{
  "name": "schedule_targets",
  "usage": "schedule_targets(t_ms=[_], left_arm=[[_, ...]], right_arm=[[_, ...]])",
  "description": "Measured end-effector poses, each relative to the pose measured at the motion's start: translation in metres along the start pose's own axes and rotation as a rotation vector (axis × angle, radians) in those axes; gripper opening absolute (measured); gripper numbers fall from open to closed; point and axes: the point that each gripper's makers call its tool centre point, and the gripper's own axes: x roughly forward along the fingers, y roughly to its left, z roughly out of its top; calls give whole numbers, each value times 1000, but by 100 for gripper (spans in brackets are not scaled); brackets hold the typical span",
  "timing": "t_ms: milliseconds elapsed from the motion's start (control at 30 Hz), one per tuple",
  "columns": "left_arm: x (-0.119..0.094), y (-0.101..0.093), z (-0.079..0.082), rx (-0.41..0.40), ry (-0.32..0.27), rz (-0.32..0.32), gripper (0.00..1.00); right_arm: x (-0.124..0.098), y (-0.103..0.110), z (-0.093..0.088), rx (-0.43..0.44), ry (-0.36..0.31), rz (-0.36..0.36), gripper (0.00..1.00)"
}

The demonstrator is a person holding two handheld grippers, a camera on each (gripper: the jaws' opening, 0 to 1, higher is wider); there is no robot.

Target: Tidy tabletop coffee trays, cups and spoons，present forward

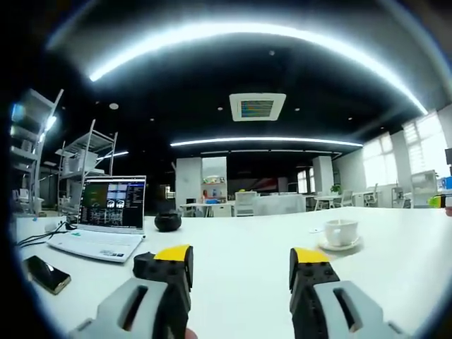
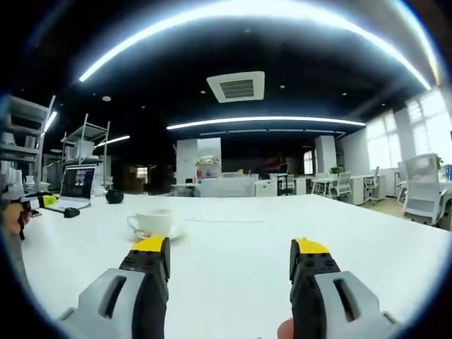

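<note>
Opening step, nothing gripped: left claw (image 1: 240, 265) and right claw (image 2: 229, 258) both spread apart above the bench (image 2: 233, 233). Next, probably reaching for the cup (image 2: 153, 221) on its saucer (image 2: 173, 232), closing gently on the rim.

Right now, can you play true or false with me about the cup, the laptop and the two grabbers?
1. The white cup sits on a saucer. True.
2. The left gripper is holding the cup. False: its jaws are apart with nothing between them, and the cup stands farther off on the table.
3. The laptop is open with its screen lit. True.
4. The right gripper is shut tight. False: its jaws stand wide apart.
5. A phone lies on the table near the laptop. True.
</note>
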Motion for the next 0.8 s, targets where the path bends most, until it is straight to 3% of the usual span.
schedule_targets(t_ms=[800], left_arm=[[4,4,7,5,-7,10,55]], right_arm=[[6,2,-3,2,13,8,68]])
